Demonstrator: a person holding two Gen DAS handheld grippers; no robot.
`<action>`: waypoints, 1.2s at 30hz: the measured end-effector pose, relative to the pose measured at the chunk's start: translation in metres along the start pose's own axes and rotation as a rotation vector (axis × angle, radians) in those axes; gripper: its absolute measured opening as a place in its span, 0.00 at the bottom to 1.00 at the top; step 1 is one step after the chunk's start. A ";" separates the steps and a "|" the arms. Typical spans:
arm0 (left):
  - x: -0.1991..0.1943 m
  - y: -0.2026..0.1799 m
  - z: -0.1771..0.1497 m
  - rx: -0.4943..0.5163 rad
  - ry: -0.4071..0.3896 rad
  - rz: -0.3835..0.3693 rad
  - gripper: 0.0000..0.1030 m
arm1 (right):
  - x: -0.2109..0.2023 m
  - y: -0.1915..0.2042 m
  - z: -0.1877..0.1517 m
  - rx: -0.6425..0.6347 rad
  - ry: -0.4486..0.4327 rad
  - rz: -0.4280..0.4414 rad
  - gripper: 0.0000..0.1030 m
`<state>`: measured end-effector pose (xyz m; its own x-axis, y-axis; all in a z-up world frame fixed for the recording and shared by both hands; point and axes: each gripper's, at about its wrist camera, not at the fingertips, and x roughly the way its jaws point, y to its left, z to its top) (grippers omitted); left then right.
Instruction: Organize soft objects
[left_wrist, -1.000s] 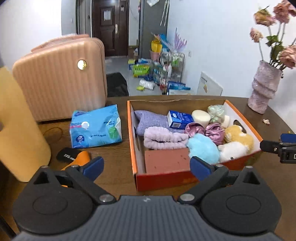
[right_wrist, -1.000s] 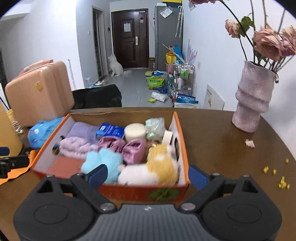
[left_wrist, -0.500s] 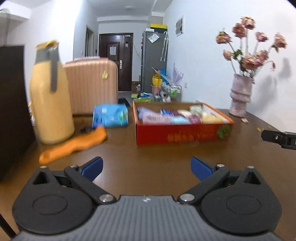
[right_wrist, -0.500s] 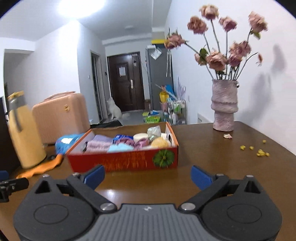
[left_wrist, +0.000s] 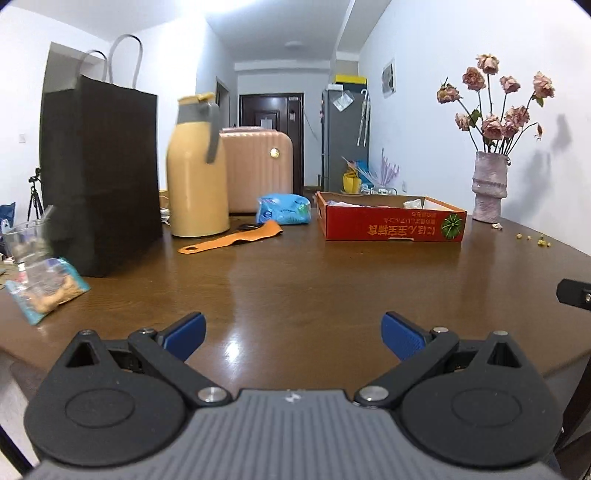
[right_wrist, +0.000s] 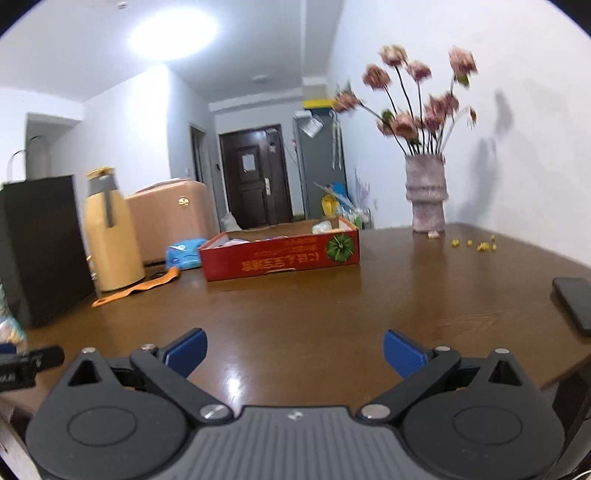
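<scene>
A red cardboard box (left_wrist: 393, 228) with soft items inside stands at the far middle of the brown table; only a few tops show over its rim. It also shows in the right wrist view (right_wrist: 280, 254). My left gripper (left_wrist: 293, 334) is open and empty, low near the table's front edge, well short of the box. My right gripper (right_wrist: 294, 350) is open and empty, also near the front edge. A blue soft pack (left_wrist: 283, 209) lies left of the box.
A black paper bag (left_wrist: 99, 184), a yellow thermos (left_wrist: 195, 166), a pink suitcase (left_wrist: 258, 170) and an orange strap (left_wrist: 232, 242) stand left. A snack packet (left_wrist: 46, 290) lies front left. A flower vase (left_wrist: 489, 186) stands right. A dark phone (right_wrist: 574, 304) lies far right.
Both grippers have pulled back from over the box and dropped low to the table's front edge. The box now looks far away and is seen from the side.
</scene>
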<state>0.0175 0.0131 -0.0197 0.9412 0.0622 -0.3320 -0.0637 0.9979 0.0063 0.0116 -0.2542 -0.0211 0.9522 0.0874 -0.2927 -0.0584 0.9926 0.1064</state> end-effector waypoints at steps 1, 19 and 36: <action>-0.008 0.002 -0.002 -0.009 -0.002 -0.003 1.00 | -0.012 0.005 -0.007 -0.007 0.003 0.001 1.00; -0.037 -0.013 -0.022 0.003 0.066 -0.084 1.00 | -0.036 0.024 -0.032 -0.061 0.061 0.044 1.00; -0.037 -0.011 -0.024 0.007 0.065 -0.092 1.00 | -0.030 0.020 -0.032 -0.040 0.084 0.054 1.00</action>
<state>-0.0246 -0.0010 -0.0296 0.9194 -0.0310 -0.3920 0.0250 0.9995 -0.0204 -0.0279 -0.2338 -0.0409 0.9188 0.1459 -0.3668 -0.1224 0.9887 0.0867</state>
